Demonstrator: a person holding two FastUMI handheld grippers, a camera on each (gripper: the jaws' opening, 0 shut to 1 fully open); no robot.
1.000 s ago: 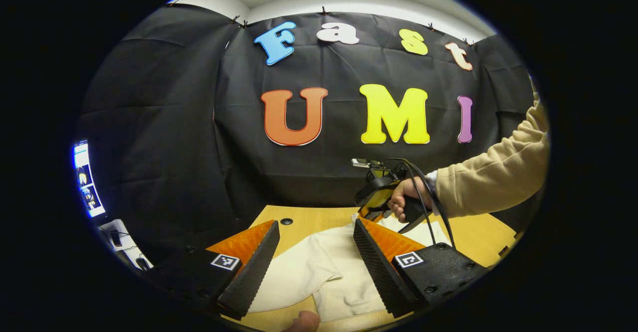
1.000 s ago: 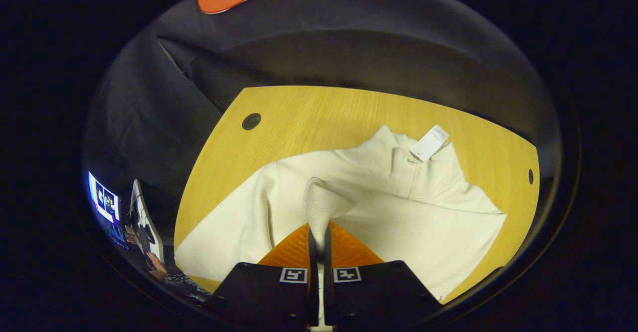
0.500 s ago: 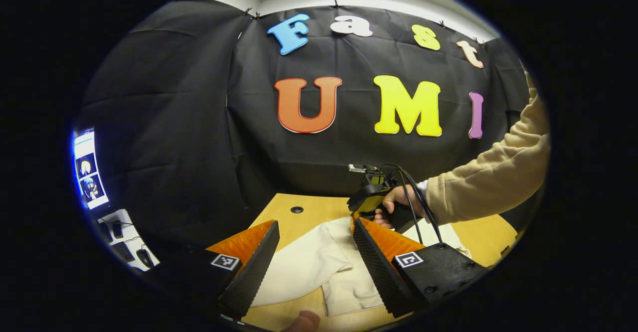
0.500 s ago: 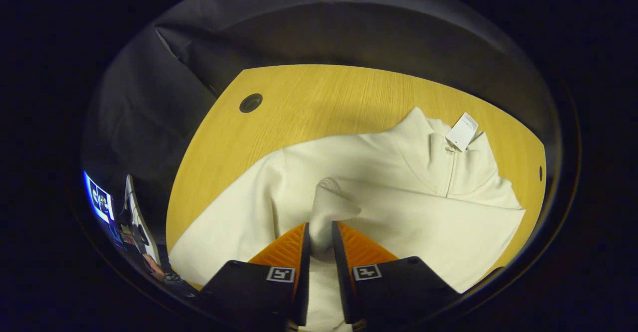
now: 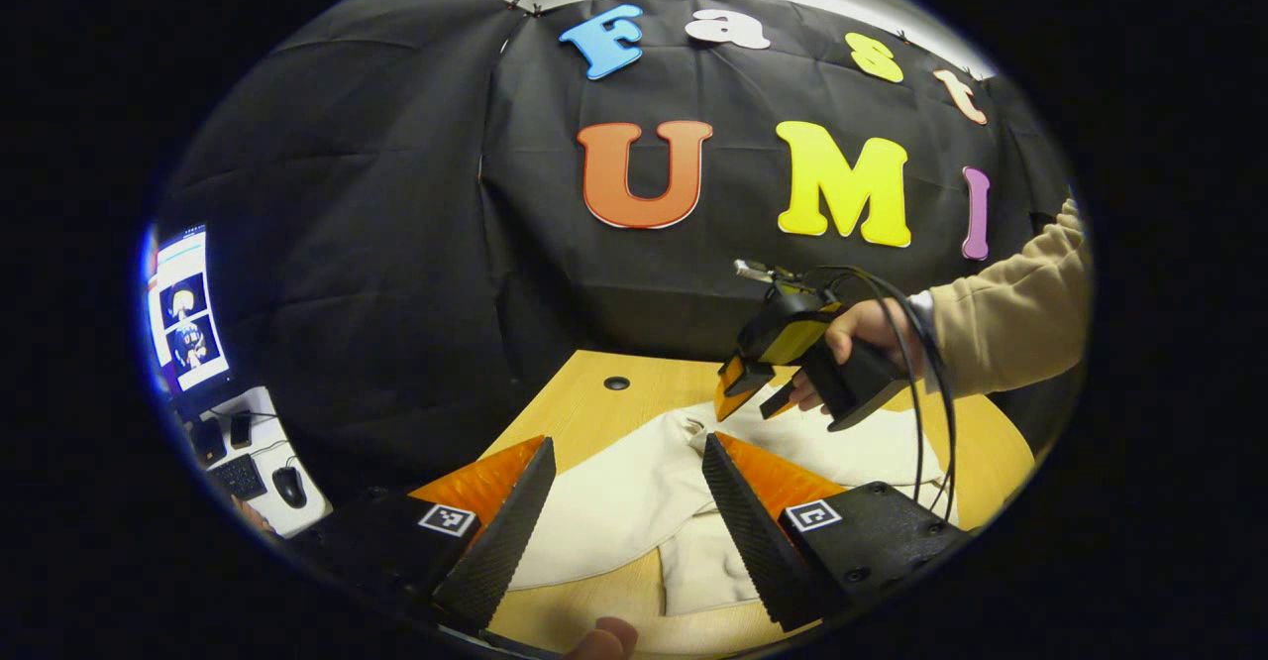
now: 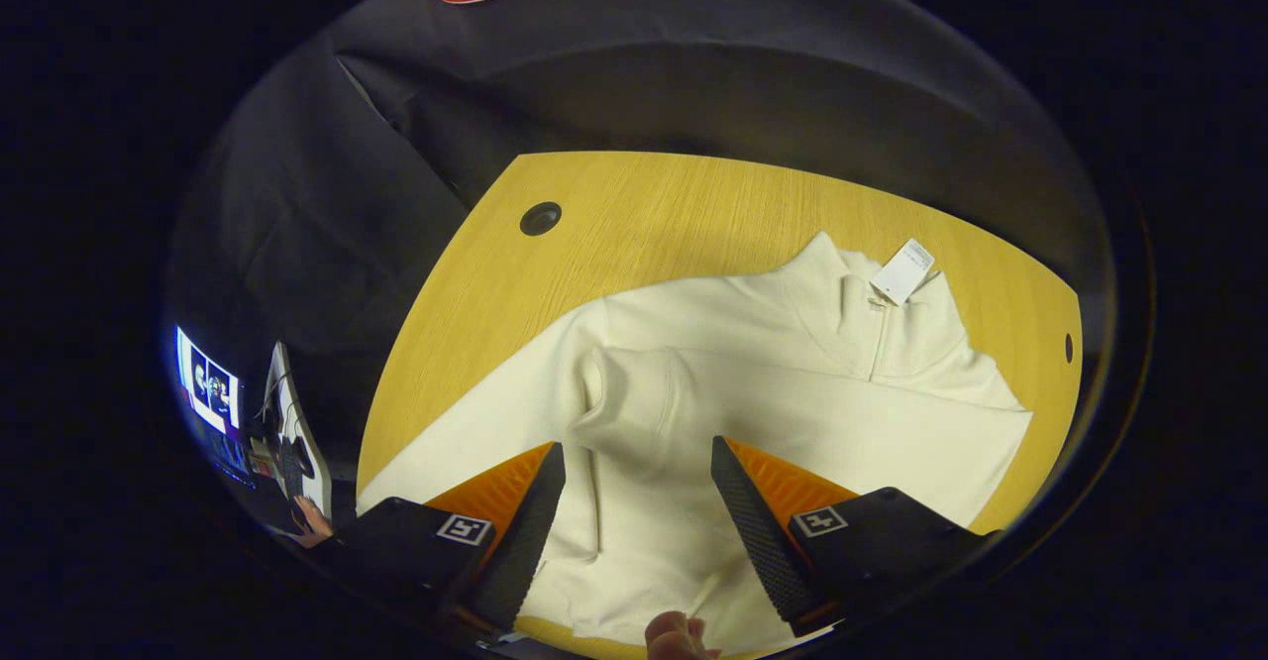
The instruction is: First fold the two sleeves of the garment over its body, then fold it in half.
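— Starting at the right gripper [image 6: 634, 501]: how do its jaws stand?

— Spread wide apart, nothing pinched between them. Straight ahead of the gap lies a sleeve [image 6: 644, 412] of the cream sweatshirt [image 6: 792, 422], laid across the body, its cuff end just beyond the fingertips.

— And past the sleeve?

— The collar with its short zip, and a white tag [image 6: 902, 271] resting on it, farther out and to the right of the jaws. The sweatshirt is flat on the wooden table [image 6: 634, 224], with a round cable hole [image 6: 540, 218] far ahead to the left.

— Now the left gripper [image 5: 624, 501].

— Its jaws are also wide apart and hold nothing. Between and beyond them lies the same sweatshirt [image 5: 614, 511], a folded edge running across the gap.

— What is farther off in the left gripper view?

— The right gripper [image 5: 758, 392] again, held by a hand [image 5: 862, 343] in a tan sleeve [image 5: 1010, 313], raised above the cloth, ahead and to the right. A monitor [image 5: 183, 308] stands far left.
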